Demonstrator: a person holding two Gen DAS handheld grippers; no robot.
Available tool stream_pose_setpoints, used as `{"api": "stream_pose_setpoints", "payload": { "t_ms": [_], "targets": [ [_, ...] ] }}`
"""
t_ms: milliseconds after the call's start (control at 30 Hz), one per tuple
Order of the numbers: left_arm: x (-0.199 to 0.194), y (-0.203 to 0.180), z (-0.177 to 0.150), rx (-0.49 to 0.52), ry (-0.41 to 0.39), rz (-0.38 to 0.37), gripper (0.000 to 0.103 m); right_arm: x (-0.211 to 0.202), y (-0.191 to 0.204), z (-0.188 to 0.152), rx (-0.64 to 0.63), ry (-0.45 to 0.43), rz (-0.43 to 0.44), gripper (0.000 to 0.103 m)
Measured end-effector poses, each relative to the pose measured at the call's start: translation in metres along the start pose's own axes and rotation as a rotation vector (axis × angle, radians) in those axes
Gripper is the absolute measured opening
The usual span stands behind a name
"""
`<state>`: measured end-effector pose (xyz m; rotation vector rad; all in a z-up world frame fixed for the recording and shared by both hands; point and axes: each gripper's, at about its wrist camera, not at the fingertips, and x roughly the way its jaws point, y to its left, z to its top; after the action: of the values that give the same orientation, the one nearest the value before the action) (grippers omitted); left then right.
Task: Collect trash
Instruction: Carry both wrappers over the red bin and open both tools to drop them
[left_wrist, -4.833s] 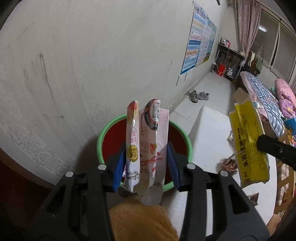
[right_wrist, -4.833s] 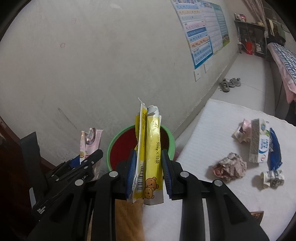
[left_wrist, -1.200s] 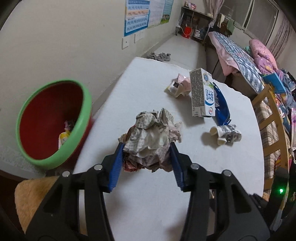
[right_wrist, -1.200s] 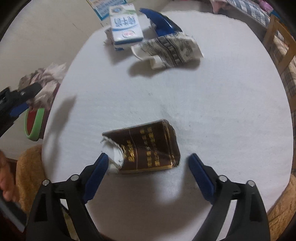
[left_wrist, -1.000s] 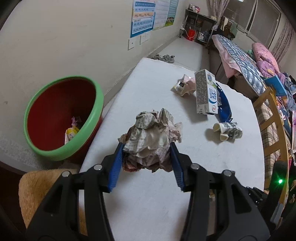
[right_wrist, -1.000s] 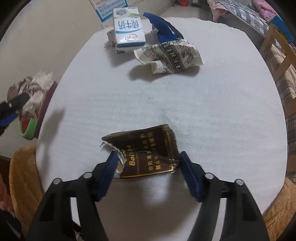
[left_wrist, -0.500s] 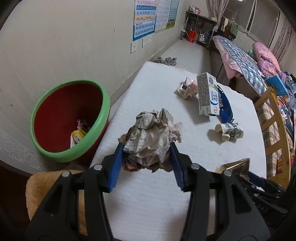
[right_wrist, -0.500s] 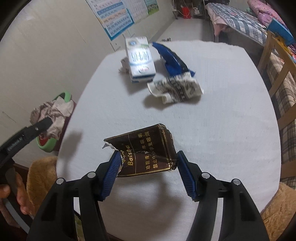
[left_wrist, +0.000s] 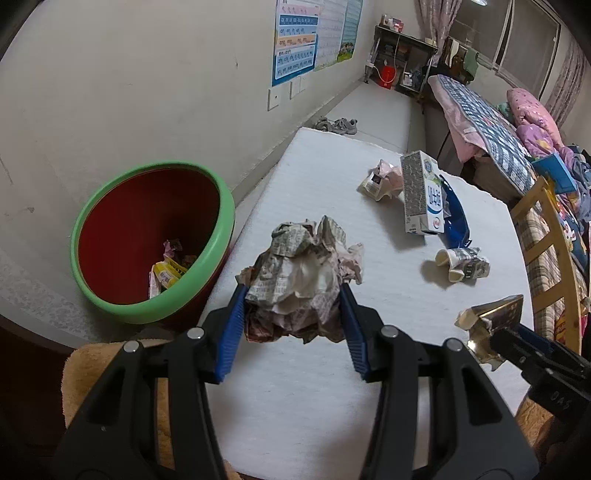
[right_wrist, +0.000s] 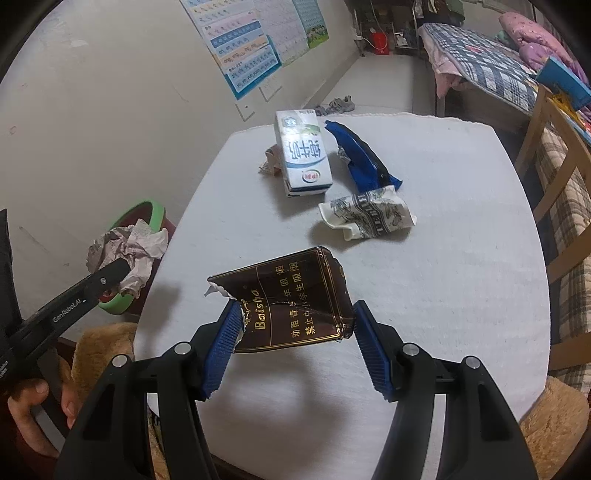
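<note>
My left gripper (left_wrist: 291, 325) is shut on a crumpled ball of newspaper (left_wrist: 301, 277), held above the near left part of the white table (left_wrist: 314, 387). The red bin with a green rim (left_wrist: 147, 240) stands on the floor to its left, with wrappers at the bottom. My right gripper (right_wrist: 293, 339) is shut on a torn dark brown cigarette pack (right_wrist: 288, 299), lifted off the table. In the right wrist view the left gripper (right_wrist: 122, 273) with its paper ball (right_wrist: 125, 247) shows at the left, in front of the bin (right_wrist: 147, 218).
On the far part of the table lie a white and blue milk carton (right_wrist: 303, 155), a blue wrapper (right_wrist: 364, 158), a crushed patterned paper cup (right_wrist: 369, 216) and a small pink crumpled wrapper (left_wrist: 382, 179). A wooden chair (right_wrist: 557, 158) and a bed stand to the right. A tan cushion (left_wrist: 85, 373) lies below the table's near edge.
The right gripper has lifted the cigarette pack off the table. The left gripper still holds the paper ball, and the bin shows more fully at its left.
</note>
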<state>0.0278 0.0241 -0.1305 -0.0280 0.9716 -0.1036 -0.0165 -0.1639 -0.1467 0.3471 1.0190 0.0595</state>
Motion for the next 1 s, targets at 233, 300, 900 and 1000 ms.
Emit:
{"api": "stream_pose_setpoints", "payload": {
  "t_ms": [233, 300, 900, 1000],
  "targets": [
    [-0.007, 0.006, 0.003, -0.005, -0.025, 0.007, 0.047, -0.005, 0.011, 0.005, -0.025, -0.009, 0.007, 0.060],
    [-0.009, 0.008, 0.003, -0.007, -0.033, 0.009, 0.047, -0.007, 0.016, 0.006, -0.037, -0.014, 0.006, 0.060],
    [-0.037, 0.062, 0.003, -0.062, -0.107, 0.078, 0.047, -0.011, 0.076, 0.016, -0.168, -0.041, 0.028, 0.060],
    [-0.040, 0.075, 0.003, -0.077, -0.116, 0.094, 0.047, -0.009, 0.087, 0.017, -0.190, -0.038, 0.032, 0.060]
  ]
}}
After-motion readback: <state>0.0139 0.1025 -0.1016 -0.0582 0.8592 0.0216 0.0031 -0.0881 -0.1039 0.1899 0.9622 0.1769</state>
